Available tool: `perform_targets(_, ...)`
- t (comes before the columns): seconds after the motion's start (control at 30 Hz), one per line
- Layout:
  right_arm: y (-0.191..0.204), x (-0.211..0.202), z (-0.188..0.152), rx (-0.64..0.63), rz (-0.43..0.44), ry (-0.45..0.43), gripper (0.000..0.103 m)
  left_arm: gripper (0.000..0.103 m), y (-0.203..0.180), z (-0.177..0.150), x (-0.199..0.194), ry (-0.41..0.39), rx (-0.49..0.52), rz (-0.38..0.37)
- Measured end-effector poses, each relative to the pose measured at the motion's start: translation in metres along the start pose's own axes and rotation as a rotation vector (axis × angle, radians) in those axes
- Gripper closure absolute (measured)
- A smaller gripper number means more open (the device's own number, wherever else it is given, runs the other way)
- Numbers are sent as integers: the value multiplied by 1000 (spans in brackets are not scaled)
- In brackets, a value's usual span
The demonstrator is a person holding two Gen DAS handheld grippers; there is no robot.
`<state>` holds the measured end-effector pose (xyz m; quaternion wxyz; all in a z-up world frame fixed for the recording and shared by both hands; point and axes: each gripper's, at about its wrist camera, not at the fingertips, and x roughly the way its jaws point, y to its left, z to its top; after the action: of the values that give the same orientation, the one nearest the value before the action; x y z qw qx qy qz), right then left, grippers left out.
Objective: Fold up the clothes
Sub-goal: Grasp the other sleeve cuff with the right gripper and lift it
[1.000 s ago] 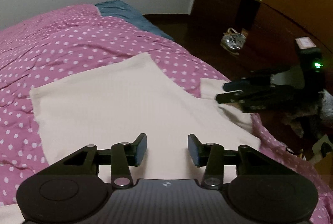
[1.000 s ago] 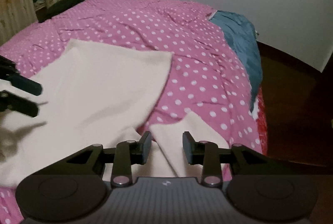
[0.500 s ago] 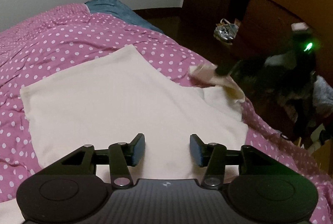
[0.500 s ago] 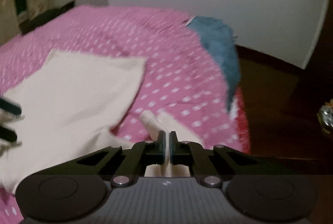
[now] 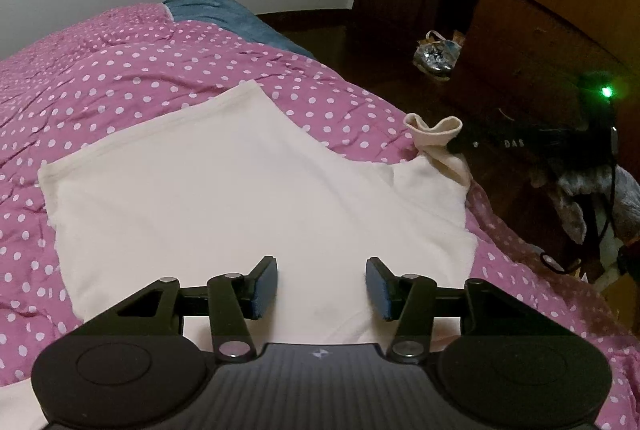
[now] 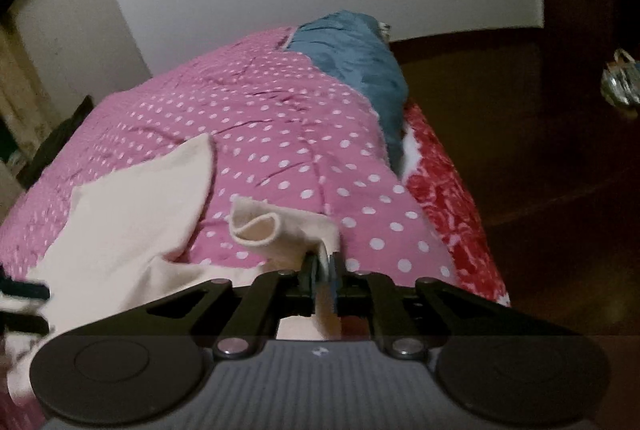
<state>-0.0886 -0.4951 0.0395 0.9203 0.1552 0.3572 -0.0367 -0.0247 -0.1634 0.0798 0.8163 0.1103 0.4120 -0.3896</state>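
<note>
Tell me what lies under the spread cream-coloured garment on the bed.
The cream garment rests on a pink polka-dot bedspread, visible all around it. Whatever lies beneath the garment's middle is covered. The right gripper lifts its sleeve.

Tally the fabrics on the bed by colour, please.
Cream garment, sleeve pinched in the right tool: 1
Pink polka-dot cover: 1
Blue cloth: 1
Red patterned fabric at the bed edge: 1
Total: 4
</note>
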Motion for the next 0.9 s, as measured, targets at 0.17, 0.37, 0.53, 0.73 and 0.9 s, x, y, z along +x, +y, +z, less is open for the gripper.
perform_targets(0.17, 13, -3, -4, -111, -15, 1, 76, 49, -2, 3, -1, -4, 4, -2)
perform_targets(0.37, 41, -6, -15, -314, -55, 18, 61, 48, -4, 3, 2, 4, 6, -3)
perform_targets(0.53, 68, 1, -28, -521, -115, 24, 55, 47, -6, 3, 2, 5, 4, -10)
perform_targets(0.73, 87, 7, -31, -649, -147, -16, 60, 46, -11, 4, 4, 11, 10, -15)
perform_targets(0.9, 89, 10, -24, -634, -147, -54, 95, 46, -16, 5, 3, 5, 24, -26)
